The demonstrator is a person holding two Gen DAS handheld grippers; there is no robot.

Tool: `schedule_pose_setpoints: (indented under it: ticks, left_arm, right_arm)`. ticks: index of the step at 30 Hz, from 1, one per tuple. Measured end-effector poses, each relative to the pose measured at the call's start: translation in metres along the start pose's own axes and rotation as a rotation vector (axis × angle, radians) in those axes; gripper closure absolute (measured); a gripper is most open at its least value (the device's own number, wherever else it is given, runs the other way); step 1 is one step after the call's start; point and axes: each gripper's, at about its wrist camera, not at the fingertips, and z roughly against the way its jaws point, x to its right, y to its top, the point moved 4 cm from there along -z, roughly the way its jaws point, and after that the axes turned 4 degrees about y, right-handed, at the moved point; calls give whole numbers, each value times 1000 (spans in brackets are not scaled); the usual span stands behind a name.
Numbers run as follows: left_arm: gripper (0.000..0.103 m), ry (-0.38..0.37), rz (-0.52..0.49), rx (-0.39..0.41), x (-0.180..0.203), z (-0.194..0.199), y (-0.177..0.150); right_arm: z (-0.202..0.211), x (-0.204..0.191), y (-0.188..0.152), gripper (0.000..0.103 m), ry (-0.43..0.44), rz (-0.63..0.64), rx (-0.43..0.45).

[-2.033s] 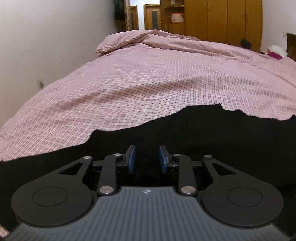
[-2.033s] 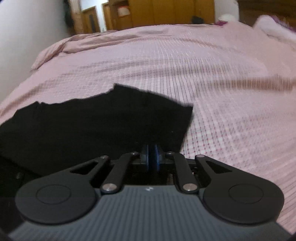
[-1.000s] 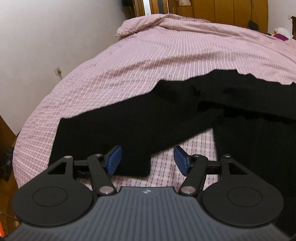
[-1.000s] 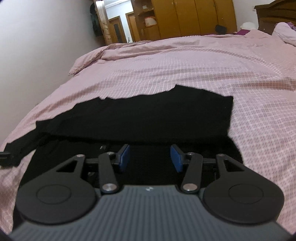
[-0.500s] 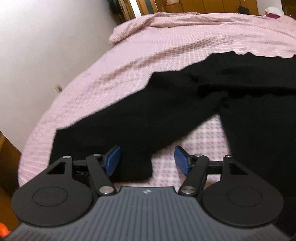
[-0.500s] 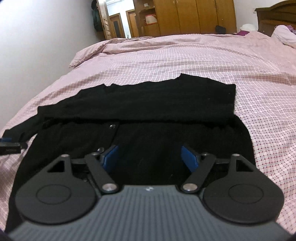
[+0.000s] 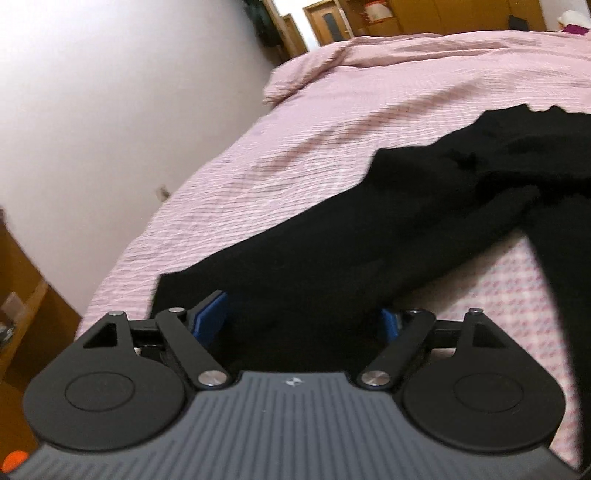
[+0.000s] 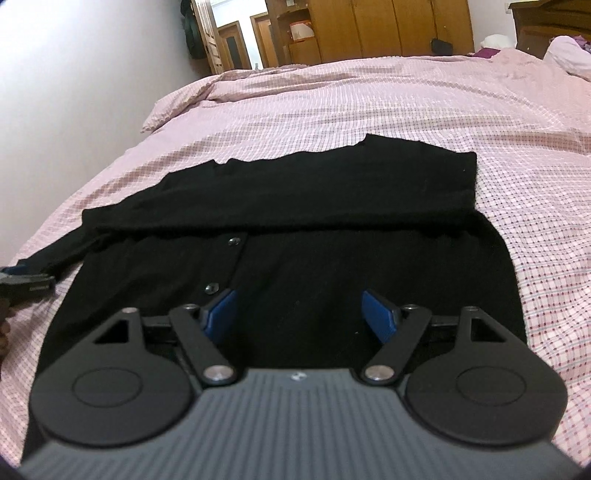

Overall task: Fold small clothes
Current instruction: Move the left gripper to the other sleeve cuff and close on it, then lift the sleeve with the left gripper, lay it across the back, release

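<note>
Left gripper (image 7: 301, 319), jaws opening, straddles the black cardigan's sleeve (image 7: 295, 258) near the bed's (image 8: 369, 96) left edge, unpinched; right gripper (image 8: 300, 314) hangs released over the cardigan (image 8: 332, 236). Top folded down; sleeve and further folds remain.

The left wrist camera sat low and close over the cardigan (image 7: 332, 258) sleeve at the bed (image 7: 332, 122) edge, tilted, facing the wall (image 7: 110, 110) and wardrobe (image 7: 461, 14). The right wrist camera looked level along the bed over the cardigan's body. Both views shared cardigan, bed and wardrobe.
</note>
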Motion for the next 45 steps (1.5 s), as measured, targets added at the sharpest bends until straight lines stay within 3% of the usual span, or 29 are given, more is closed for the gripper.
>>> schedule_pose_setpoints:
  ticks: [3,8,16,18,19,20,22,28,32,38,45]
  left_arm:
    - [19,5,-10,6,-6,-1,-6]
    - [19,-139,109,-24,-32,9,-12]
    - [19,-66,86,2,-34,-9,-20]
    - [28,-82,114,8,-37,-14,-18]
    - [48,-113,135,11,-38,-14,-17]
    - [61,-130,164,14,-40,-13,-14]
    - [74,-126,193,29,-43,-10,-10]
    - [78,-159,316,155,-57,20,25]
    - [79,-228,377,260,-56,48,61]
    - [79,-366,412,388,-23,88,115]
    - [79,-523,266,420,75,113,150]
  right_arm:
    - [-2,4,0,27,-3,-26,-8]
    - [-1,4,-1,27,13,-38,-5]
    - [-7,2,-4,27,25,-47,-22]
    - [-6,2,-4,27,27,-45,-20]
    - [-5,2,-3,27,31,-49,-17]
    - [-5,3,-3,27,36,-54,-14]
    - [-3,4,-2,27,46,-68,-5]
    - [1,9,0,27,59,-92,26]
    - [1,11,0,27,66,-105,35]
    - [7,15,1,27,74,-120,56]
    - [17,30,3,27,57,-149,90]
